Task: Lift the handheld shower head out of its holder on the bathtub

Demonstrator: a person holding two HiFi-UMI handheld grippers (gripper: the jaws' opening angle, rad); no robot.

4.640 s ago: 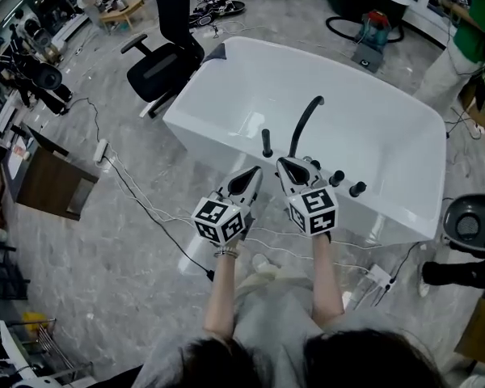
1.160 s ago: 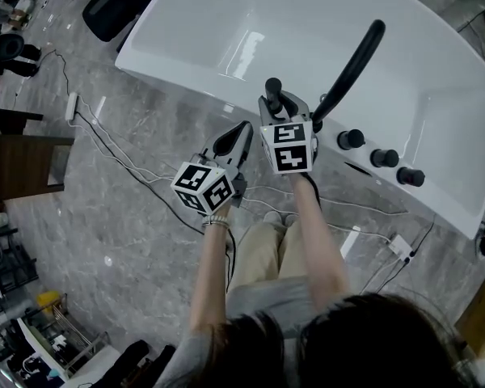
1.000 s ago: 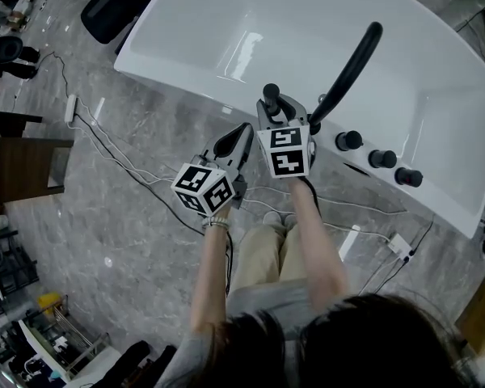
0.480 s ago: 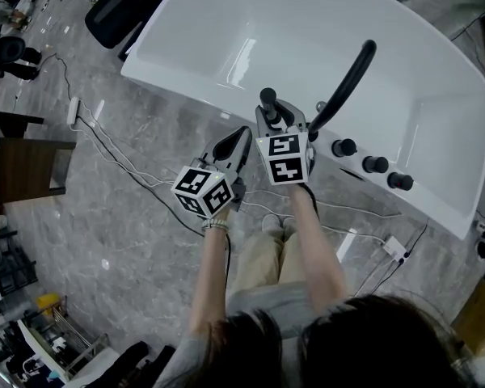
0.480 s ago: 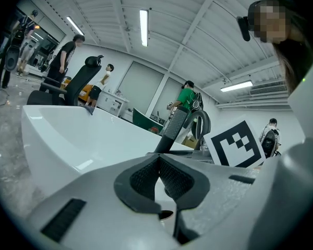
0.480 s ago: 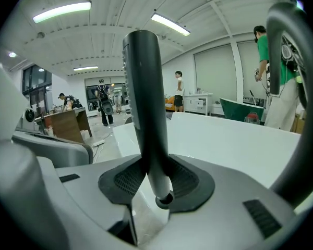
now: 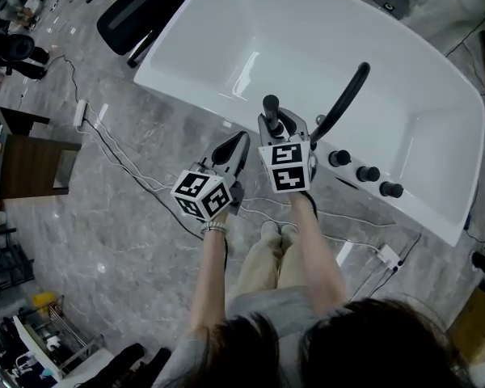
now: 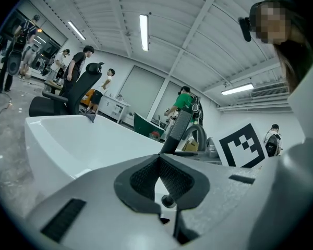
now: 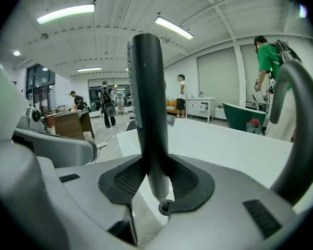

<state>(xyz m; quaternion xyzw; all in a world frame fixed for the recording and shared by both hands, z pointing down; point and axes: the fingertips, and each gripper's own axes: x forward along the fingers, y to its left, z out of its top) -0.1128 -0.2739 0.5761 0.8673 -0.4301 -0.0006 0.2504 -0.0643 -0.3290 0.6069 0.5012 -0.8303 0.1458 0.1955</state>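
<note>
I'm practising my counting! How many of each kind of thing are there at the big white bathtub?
Bathtub: 1
Round black knobs: 3
Curved black spout: 1
Handheld shower head: 1
Grippers: 2
Total: 8

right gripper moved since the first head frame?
Yes. Against the black spout, the right gripper has shifted left: it was at the spout's base, now its jaws are shut on the shower head.
</note>
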